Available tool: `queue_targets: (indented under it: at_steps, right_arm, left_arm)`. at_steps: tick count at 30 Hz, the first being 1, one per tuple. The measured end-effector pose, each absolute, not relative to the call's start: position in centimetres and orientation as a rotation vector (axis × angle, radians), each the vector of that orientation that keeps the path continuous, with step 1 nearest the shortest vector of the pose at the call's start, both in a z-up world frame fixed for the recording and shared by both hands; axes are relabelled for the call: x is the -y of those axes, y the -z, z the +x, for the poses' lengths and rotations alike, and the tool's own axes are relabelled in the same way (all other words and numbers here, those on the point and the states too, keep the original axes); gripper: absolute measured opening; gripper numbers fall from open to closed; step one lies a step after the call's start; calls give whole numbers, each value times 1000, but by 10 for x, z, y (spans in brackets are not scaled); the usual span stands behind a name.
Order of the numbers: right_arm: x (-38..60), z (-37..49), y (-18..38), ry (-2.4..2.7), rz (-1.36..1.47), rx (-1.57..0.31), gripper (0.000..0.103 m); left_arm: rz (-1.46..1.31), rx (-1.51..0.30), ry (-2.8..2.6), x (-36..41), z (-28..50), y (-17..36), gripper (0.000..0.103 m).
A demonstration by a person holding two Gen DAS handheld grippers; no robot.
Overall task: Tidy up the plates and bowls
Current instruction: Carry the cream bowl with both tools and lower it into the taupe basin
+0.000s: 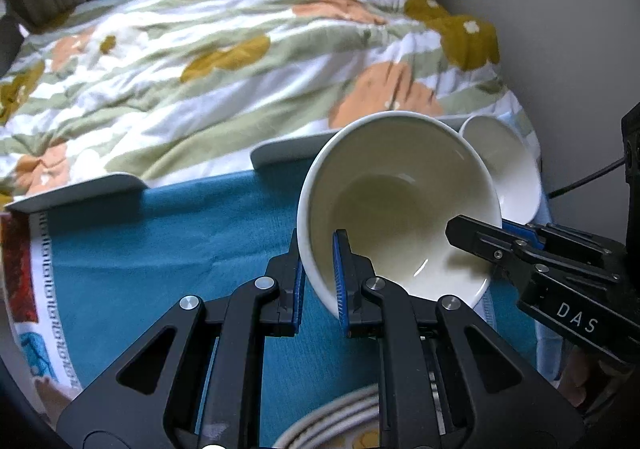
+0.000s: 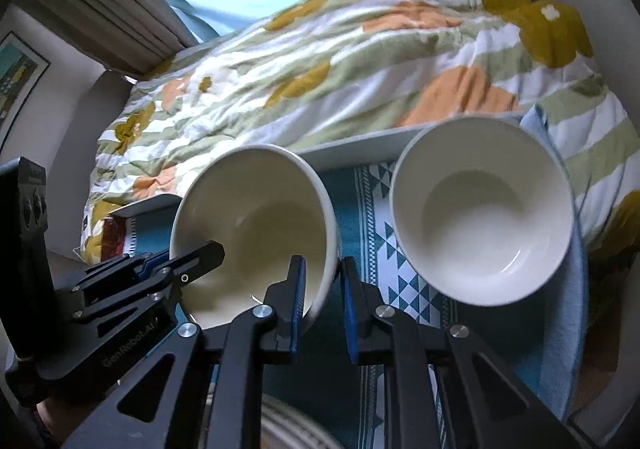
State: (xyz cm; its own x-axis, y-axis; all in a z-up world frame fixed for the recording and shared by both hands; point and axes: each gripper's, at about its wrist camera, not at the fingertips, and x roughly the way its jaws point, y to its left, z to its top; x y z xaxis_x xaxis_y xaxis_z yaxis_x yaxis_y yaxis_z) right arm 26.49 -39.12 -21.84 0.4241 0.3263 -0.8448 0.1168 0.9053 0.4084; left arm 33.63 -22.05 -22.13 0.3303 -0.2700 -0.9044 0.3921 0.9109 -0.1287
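The left gripper (image 1: pixel 320 277) has its fingers clamped on the rim of a cream bowl (image 1: pixel 400 205), one blue pad inside the wall and the other outside, so the bowl sits tilted with its mouth turned toward the camera. The right gripper (image 2: pixel 323 303) straddles the opposite side of the same bowl's rim: its left finger lies inside against the wall, while its right finger stands clear of the outer wall with a visible gap, so its fingers are apart, not pinching. In the left wrist view that gripper reaches in from the right edge, its tip over the bowl's rim.

Just beyond and to the right of the fingers, a second white bowl (image 2: pixel 482 209) rests upright on a teal patterned cloth (image 2: pixel 372 205) that covers the surface; the two bowls sit near each other, and I cannot tell whether they touch. Below the fingers, at the near edge, part of a striped plate (image 1: pixel 340 421) shows. Past the cloth lies a bed with a flowered quilt (image 1: pixel 240 57), and curtains (image 2: pixel 100 9) behind it.
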Motion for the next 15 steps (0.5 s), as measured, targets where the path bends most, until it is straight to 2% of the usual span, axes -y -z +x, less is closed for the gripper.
queue_targets:
  at_steps: [6, 15]
  right_arm:
    - [378, 242, 168, -200, 378, -1062, 16]
    - [320, 211, 102, -375, 237, -984, 16]
  left_arm:
    - [74, -1058, 385, 200, 302, 170, 11]
    - [-30, -944, 220, 126, 231, 106, 11]
